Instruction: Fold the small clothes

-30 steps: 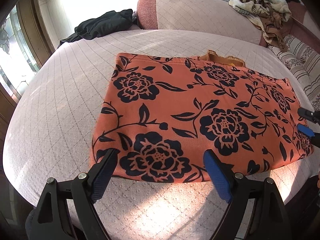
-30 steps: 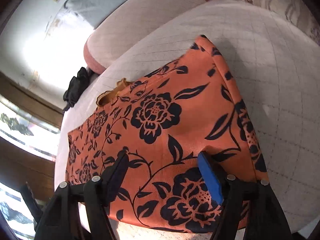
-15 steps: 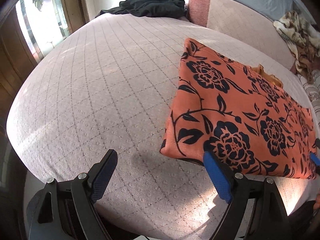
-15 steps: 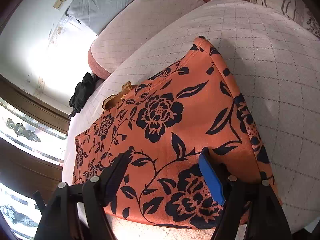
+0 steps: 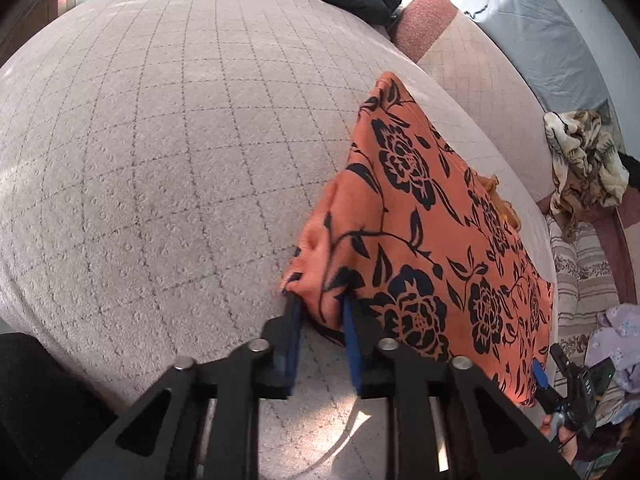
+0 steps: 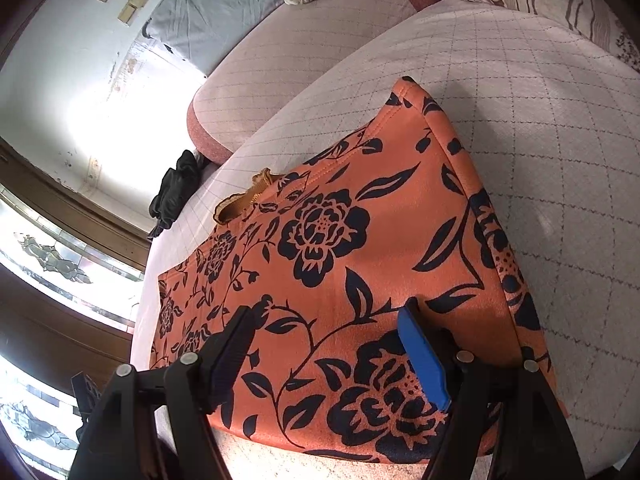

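The left claw [image 5: 320, 312] has just been closing and now pinches a bunched corner of the cloth [image 5: 432, 248] between its blue pads; the fabric puckers up right at the tips. From this claw the cloth runs ahead and to the right across the bed [image 5: 160, 140], its long axis going from this near corner toward the right claw's corner, with the short edge running straight ahead from the pinch to the far corner. Bare bed lies to the left of the claw, so a fold would, I judge, carry this corner rightward over the cloth itself. At the other end, the right claw [image 6: 328, 344] is spread wide with nothing between its pads; it hangs over the cloth [image 6: 360, 248] just inside the near edge, close to the near right corner, but whether the tips touch the fabric I cannot tell. From it the cloth stretches ahead and far to the left. The left claw is the only one with a grip, so the coming move turns on it, unless the right one first closes on its own corner. A tan strip [image 6: 244, 196] peeks out at the far edge, ahead of the right claw.
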Tool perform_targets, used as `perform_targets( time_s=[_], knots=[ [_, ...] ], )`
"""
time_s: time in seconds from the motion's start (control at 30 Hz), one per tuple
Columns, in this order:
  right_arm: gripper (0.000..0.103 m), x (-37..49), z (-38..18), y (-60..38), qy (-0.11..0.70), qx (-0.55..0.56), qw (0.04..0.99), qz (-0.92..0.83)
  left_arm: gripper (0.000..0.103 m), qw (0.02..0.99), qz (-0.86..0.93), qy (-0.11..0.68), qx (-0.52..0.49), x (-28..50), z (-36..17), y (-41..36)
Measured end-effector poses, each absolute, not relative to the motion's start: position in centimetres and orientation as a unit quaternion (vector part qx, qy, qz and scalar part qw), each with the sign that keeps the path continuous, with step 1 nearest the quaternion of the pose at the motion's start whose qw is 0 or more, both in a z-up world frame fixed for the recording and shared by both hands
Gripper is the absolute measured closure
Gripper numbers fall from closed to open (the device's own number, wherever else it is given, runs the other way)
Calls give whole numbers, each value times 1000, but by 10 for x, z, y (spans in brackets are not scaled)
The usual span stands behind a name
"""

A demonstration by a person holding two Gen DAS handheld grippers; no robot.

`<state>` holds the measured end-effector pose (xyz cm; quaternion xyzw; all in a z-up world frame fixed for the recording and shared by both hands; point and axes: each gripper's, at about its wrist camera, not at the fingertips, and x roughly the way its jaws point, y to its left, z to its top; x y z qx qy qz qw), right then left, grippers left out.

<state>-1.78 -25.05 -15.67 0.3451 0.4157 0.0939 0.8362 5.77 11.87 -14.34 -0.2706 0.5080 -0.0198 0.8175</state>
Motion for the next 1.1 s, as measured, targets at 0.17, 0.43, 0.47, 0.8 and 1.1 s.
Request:
perform_targets(
  time_s=[0.17,0.43,0.47,0.8,1.1],
  knots=[
    [26,-19,-158,-251,412,344,838,100,96,883,5,442,-156,46,-108,94],
    [26,-19,-160,-255,406,353,836,108,65,884,15,442,-153,63,-100,96],
    [26,-20,-160,-256,404,354,837,108,57,890,7,430,-151,70,-91,98],
    [25,-22,-162,-259,391,363,837,120,79,854,2,518,-45,230,-132,82],
    [25,-24,-162,-263,386,376,833,124,74,891,61,449,-21,218,-85,87]
  ],
)
